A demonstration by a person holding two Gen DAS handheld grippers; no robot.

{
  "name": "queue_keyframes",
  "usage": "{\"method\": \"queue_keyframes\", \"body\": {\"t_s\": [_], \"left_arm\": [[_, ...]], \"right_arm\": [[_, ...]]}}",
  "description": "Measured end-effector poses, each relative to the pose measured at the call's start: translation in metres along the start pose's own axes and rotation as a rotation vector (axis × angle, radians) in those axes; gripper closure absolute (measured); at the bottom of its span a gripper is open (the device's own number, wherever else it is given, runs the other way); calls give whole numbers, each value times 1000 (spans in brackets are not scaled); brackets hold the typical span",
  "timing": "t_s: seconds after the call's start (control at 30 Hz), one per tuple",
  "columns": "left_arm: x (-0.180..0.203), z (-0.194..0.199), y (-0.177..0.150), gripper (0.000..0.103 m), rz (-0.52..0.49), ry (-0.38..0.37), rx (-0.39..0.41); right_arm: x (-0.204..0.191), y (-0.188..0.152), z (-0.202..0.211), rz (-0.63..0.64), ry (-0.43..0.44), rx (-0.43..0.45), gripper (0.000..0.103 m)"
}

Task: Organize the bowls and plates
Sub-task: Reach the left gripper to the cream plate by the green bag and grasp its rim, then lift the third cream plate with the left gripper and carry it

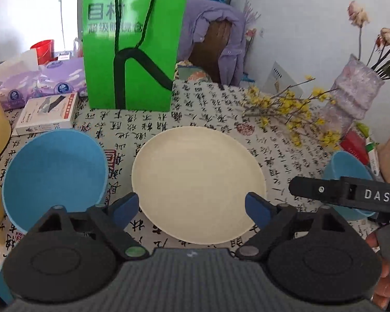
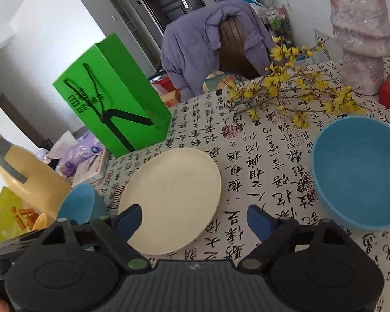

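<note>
Right wrist: plate and bowls on the tablecloth (image 2: 260, 156).
Your right gripper (image 2: 193, 221) hangs wide apart (nothing between) over the cream plate (image 2: 171, 197); blue bowl (image 2: 361, 171) right, smaller blue bowl (image 2: 78, 202) left.

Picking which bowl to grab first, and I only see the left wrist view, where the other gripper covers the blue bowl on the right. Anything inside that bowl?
Observer: Nothing; the right wrist view shows that blue bowl whole, upright and empty.
Operator: Is the right gripper holding anything?
Observer: No, the right gripper is open, above the near edge of the cream plate.
Operator: What's past the yellow jug?
Observer: A yellow-green tray of stick-shaped snacks lies beside the yellow jug.
</note>
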State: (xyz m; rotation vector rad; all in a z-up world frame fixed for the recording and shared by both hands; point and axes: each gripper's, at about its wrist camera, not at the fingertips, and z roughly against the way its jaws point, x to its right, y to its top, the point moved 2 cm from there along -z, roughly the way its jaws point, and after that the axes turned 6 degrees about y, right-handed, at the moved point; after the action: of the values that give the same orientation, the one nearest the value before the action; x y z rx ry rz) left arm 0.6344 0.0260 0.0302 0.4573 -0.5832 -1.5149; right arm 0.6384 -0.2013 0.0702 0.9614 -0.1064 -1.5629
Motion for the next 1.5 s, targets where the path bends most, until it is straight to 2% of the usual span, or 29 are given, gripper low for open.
{"method": "queue_keyframes", "body": {"t_s": [0.03, 0.1, 0.17, 0.23, 0.3, 0.43, 0.57, 0.7, 0.77, 0.83, 0.9, 1.0, 1.13, 1.27, 1.4, 1.5], "left_arm": [[0, -10, 1, 23, 3, 4, -25], [-1, -26, 4, 23, 23, 16, -45], [-1, -37, 5, 23, 24, 43, -50], [-2, -47, 7, 23, 28, 63, -51], [-3, -56, 8, 24, 28, 79, -55], [-8, -68, 10, 28, 33, 96, -57], [-4, -70, 11, 31, -11, 99, -21], [0, -74, 10, 35, -57, 105, 4], [3, -77, 9, 44, -73, 108, -1], [5, -81, 7, 69, -87, 97, -16], [6, -83, 4, 77, -100, 117, -18], [7, -84, 1, 79, -117, 119, -19], [3, -90, -2, 82, -83, 114, -60], [5, -89, -1, 85, -72, 135, -66], [2, -82, 0, 90, -49, 139, -50], [2, -67, 3, 91, -38, 137, -26]], "right_arm": [[3, 2, -13, -7, -21, -14, 21], [11, 5, -40, -20, -65, -39, 29], [17, 6, -62, -25, -86, -65, 45], [23, 5, -79, -43, -89, -80, 71], [26, 5, -93, -49, -90, -98, 80], [22, 3, -104, 16, -111, -76, 97], [20, 1, -96, 107, -160, -101, 96], [36, 0, -83, 98, -169, -117, 96], [40, -1, -80, 98, -165, -119, 96], [41, -2, -77, 96, -164, -119, 96], [41, -3, -76, 101, -167, -121, 96], [43, -5, -73, 94, -165, -124, 96], [42, -8, -72, 99, -160, -124, 96], [43, -8, -71, 93, -161, -117, 96], [41, -8, -66, 74, -153, -98, 96], [35, -6, -55, 97, -155, -80, 96]]}}
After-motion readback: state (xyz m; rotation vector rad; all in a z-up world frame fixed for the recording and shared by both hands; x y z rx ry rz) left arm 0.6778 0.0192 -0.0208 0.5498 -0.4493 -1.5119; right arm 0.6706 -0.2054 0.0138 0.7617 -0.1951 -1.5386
